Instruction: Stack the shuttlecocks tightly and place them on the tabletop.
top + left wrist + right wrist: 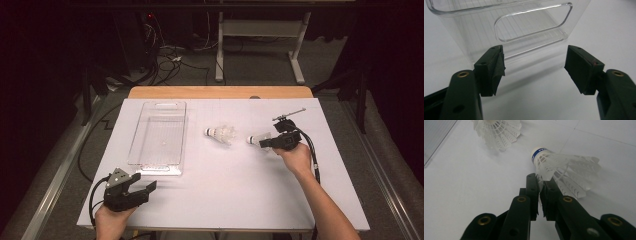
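At the near left corner of the white table top [225,190], the left gripper [141,190] is resting in the person's left hand [111,220], its black jaws standing spread wide with nothing between them. In the left gripper view those open jaws are pointing at the near end wall of the clear rectangular plastic bin [506,27], which has an oval handle slot cut through it; the bin is sitting just beyond the jaw tips, not touching them. In the high view the bin [159,131] is lying lengthwise on the left half of the table, well apart from the shuttlecocks. Right of it, near the table's middle, a white plastic shuttlecock with a dark-banded cork [221,133] is lying on its side, untouched. Just right of that, the second white plastic shuttlecock with a blue band round its cork [564,167] is being pinched by its skirt rim between the nearly closed jaws of the right gripper [541,182], its cork pointing away from the gripper. The right hand [296,156] is holding that gripper right of centre.
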Demonstrator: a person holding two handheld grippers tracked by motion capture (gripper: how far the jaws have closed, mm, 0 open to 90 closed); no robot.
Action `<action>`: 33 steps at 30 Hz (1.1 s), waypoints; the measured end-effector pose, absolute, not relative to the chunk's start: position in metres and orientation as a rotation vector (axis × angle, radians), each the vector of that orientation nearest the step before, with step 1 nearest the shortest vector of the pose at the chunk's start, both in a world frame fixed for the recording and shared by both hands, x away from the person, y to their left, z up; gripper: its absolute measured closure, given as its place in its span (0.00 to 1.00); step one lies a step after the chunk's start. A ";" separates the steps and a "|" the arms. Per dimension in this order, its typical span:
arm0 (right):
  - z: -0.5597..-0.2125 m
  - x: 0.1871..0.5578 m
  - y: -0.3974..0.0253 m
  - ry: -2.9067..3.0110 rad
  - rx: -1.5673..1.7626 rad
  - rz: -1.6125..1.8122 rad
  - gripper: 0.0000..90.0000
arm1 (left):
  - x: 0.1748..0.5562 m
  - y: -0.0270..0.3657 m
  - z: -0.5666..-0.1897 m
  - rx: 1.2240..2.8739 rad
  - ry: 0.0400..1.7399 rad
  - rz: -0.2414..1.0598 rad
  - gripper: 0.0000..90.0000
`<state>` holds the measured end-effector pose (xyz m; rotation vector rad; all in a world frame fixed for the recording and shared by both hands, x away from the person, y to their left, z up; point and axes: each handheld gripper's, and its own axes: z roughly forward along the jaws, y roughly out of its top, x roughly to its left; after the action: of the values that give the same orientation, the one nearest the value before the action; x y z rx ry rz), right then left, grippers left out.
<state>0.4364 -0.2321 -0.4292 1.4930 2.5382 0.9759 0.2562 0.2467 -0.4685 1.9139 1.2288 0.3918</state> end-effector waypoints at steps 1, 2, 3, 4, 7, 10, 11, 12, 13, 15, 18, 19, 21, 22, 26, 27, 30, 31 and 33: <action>-0.430 0.436 -0.232 2.538 1.492 0.979 0.98 | 0.256 0.247 -0.469 1.914 1.229 0.391 0.37; -0.430 0.435 -0.232 2.539 1.488 0.980 0.99 | 0.256 0.247 -0.469 1.913 1.230 0.391 0.37; -0.431 0.434 -0.231 2.541 1.488 0.977 0.99 | 0.256 0.247 -0.469 1.912 1.231 0.390 0.37; -0.431 0.433 -0.231 2.543 1.483 0.973 1.00 | 0.256 0.247 -0.469 1.912 1.231 0.391 0.37; -0.432 0.431 -0.230 2.541 1.482 0.971 1.00 | 0.256 0.247 -0.468 1.913 1.231 0.392 0.37; -0.432 0.429 -0.229 2.543 1.466 0.973 1.00 | 0.256 0.247 -0.468 1.911 1.233 0.393 0.37; -0.432 0.428 -0.229 2.542 1.466 0.972 1.00 | 0.256 0.247 -0.468 1.910 1.233 0.394 0.37; -0.432 0.428 -0.228 2.542 1.461 0.972 1.00 | 0.256 0.247 -0.468 1.910 1.233 0.394 0.37; -0.431 0.427 -0.228 2.541 1.459 0.974 1.00 | 0.256 0.247 -0.468 1.910 1.233 0.394 0.37; -0.431 0.426 -0.228 2.535 1.452 0.981 1.00 | 0.256 0.247 -0.468 1.910 1.233 0.394 0.37; -0.429 0.424 -0.228 2.530 1.436 0.991 1.00 | 0.256 0.247 -0.468 1.910 1.233 0.394 0.37; -0.429 0.423 -0.228 2.528 1.435 0.992 1.00 | 0.256 0.247 -0.468 1.909 1.233 0.394 0.37; -0.428 0.422 -0.228 2.526 1.427 0.995 1.00 | 0.256 0.247 -0.468 1.909 1.233 0.394 0.37; -0.427 0.421 -0.228 2.526 1.424 0.998 1.00 | 0.256 0.247 -0.468 1.909 1.233 0.394 0.37; -0.425 0.418 -0.227 2.523 1.410 1.009 1.00 | 0.256 0.247 -0.468 1.909 1.233 0.395 0.37; -0.424 0.418 -0.227 2.524 1.407 1.012 1.00 | 0.256 0.247 -0.468 1.908 1.233 0.394 0.37; -0.423 0.416 -0.226 2.520 1.391 1.020 1.00 | 0.256 0.248 -0.468 1.913 1.230 0.394 0.37; -0.422 0.415 -0.226 2.521 1.385 1.019 1.00 | 0.256 0.248 -0.468 1.913 1.230 0.394 0.37; -0.421 0.414 -0.224 2.523 1.377 1.023 1.00 | 0.256 0.248 -0.468 1.913 1.230 0.393 0.37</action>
<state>0.4136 -0.2245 -0.4210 1.3774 2.5234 1.0232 0.2560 0.2478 -0.4683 1.9125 1.2301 0.3925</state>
